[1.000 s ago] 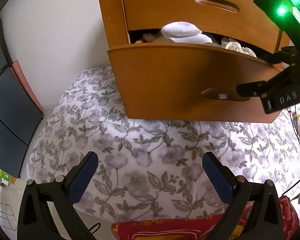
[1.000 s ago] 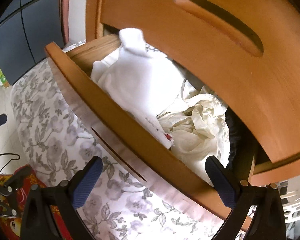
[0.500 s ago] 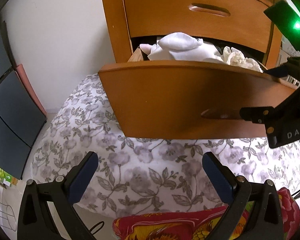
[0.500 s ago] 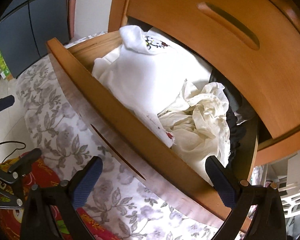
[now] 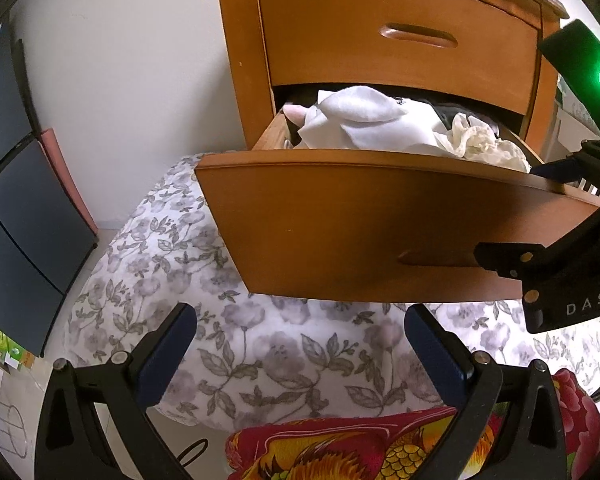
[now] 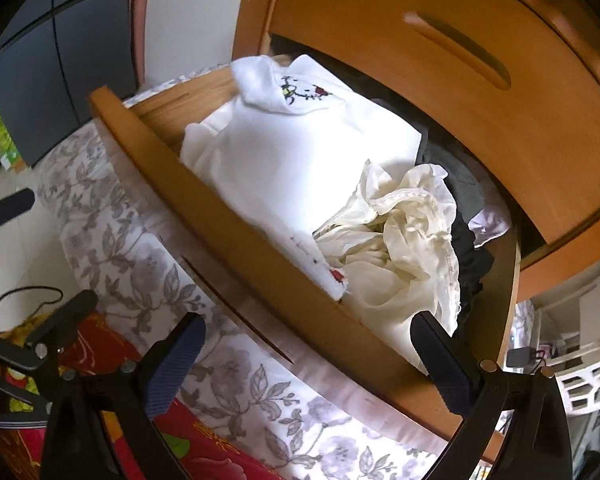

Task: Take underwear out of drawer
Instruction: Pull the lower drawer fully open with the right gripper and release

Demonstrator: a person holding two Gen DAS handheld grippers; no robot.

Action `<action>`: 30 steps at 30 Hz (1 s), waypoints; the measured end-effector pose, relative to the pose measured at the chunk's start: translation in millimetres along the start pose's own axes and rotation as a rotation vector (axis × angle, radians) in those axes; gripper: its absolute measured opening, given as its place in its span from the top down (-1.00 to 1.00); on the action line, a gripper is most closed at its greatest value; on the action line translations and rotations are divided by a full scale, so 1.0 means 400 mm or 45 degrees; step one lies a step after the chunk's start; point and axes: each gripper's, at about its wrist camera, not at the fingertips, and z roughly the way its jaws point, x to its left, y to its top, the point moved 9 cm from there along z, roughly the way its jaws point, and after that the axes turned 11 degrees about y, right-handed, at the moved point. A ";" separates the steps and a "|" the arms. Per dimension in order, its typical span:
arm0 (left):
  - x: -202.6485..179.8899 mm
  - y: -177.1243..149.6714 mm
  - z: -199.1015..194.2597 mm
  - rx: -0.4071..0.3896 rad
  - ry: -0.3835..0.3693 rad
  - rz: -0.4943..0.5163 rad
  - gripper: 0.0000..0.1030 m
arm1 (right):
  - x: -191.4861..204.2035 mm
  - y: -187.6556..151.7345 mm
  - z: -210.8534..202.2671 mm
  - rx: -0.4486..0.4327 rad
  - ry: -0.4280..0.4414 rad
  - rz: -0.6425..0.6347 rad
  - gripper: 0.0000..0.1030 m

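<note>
Wooden drawer (image 6: 260, 264) is standing pulled out, and your underwear (image 6: 404, 248), a cream lacy bundle, is lying inside it beside a white garment (image 6: 300, 160). You are holding the right tool (image 6: 312, 364) spread apart just in front of the drawer, gripping nothing. Your left tool (image 5: 300, 352) is hanging spread apart below the drawer, over the flowered bed (image 5: 284, 352).

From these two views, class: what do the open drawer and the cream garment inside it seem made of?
Drawer: likely wood, smooth orange-brown varnished finish with soft sheen. Cream garment: thin, slightly sheer fabric, crumpled, with a lacy-looking edge; exact fibre unclear.
</note>
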 end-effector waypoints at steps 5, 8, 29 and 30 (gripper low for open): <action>0.004 -0.001 -0.003 -0.004 -0.004 -0.010 -1.00 | 0.002 0.004 0.005 -0.015 -0.030 -0.016 -1.00; 0.009 -0.003 -0.008 -0.011 0.002 -0.015 -1.00 | -0.009 0.011 0.000 -0.021 -0.003 0.047 -0.98; 0.063 0.010 -0.049 -0.077 -0.040 -0.160 -1.00 | -0.044 -0.165 -0.259 -0.445 -0.146 0.679 -1.00; 0.063 0.014 -0.056 -0.095 -0.048 -0.161 -1.00 | -0.043 -0.180 -0.259 -0.454 -0.148 0.687 -1.00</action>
